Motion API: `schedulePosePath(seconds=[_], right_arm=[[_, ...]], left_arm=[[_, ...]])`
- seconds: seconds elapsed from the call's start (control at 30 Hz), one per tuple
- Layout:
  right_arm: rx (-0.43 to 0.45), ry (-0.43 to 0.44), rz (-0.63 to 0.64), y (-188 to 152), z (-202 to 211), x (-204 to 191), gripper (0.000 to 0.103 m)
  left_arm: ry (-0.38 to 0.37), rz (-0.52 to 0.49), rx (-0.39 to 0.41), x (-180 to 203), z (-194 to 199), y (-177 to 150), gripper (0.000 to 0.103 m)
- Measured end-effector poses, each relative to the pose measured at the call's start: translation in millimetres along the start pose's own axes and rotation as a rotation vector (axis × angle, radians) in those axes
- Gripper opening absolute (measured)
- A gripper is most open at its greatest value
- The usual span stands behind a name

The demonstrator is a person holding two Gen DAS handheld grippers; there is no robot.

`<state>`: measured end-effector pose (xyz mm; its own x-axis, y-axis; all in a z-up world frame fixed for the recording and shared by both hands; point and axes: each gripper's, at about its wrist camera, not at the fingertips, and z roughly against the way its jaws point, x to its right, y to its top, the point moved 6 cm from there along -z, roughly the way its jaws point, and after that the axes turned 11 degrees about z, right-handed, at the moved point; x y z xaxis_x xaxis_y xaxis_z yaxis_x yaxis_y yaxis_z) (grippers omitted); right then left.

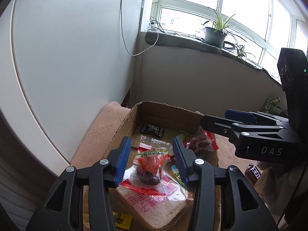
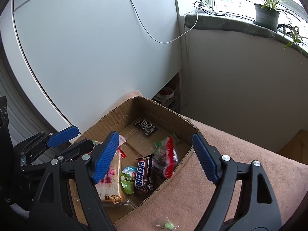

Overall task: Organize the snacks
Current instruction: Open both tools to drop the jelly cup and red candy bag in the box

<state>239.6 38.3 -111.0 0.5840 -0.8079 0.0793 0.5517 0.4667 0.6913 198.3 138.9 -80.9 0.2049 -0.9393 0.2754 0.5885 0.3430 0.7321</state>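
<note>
Your left gripper (image 1: 150, 161) hangs spread over the box (image 1: 123, 123), a red snack (image 1: 152, 159) loose between its jaws, likely just dropped; your right gripper (image 2: 154, 157) is spread and empty, lower centre.

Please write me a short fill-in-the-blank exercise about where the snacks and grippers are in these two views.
1. The Snickers bar lies inside the ____ box.
2. The left gripper is open, and between its fingers shows a red-and-clear packet lying on the packaged ____.
3. The right gripper has its jaws ____.
4. A small green candy lies ____ the box, on the pink blanket.

Missing words: cardboard; bread; open; outside
</note>
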Motion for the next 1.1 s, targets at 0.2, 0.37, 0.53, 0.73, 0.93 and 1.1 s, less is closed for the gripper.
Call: schedulePosePath(seconds=[0.2,0.37,0.53,0.73,0.93,1.1], right_arm=[[0.016,-0.016,-0.022,-2.3,12.8,4.4,0.092],[0.028,-0.022,-0.032,-5.2,28.8,5.3,0.094],[0.045,-0.033,-0.027,-10.5,52.6,4.1,0.094],[0.074,-0.049,-0.053,-23.2,82.7,12.6,0.094],[0.096,-0.073,-0.09,-47.3,114.8,29.3,0.094],[0.109,-0.112,-0.136,-75.6,141.9,55.6,0.094]], left_arm=[[0.003,0.007,0.011,0.8,8.3,0.1,0.051],[-0.004,-0.003,0.019,7.7,18.2,-1.7,0.051],[-0.013,-0.012,0.036,15.9,31.6,-2.9,0.051],[-0.023,-0.026,0.045,27.1,44.9,-7.5,0.052],[-0.046,-0.031,0.052,38.2,58.4,-17.5,0.052],[-0.078,-0.017,0.04,47.2,67.9,-35.3,0.052]])
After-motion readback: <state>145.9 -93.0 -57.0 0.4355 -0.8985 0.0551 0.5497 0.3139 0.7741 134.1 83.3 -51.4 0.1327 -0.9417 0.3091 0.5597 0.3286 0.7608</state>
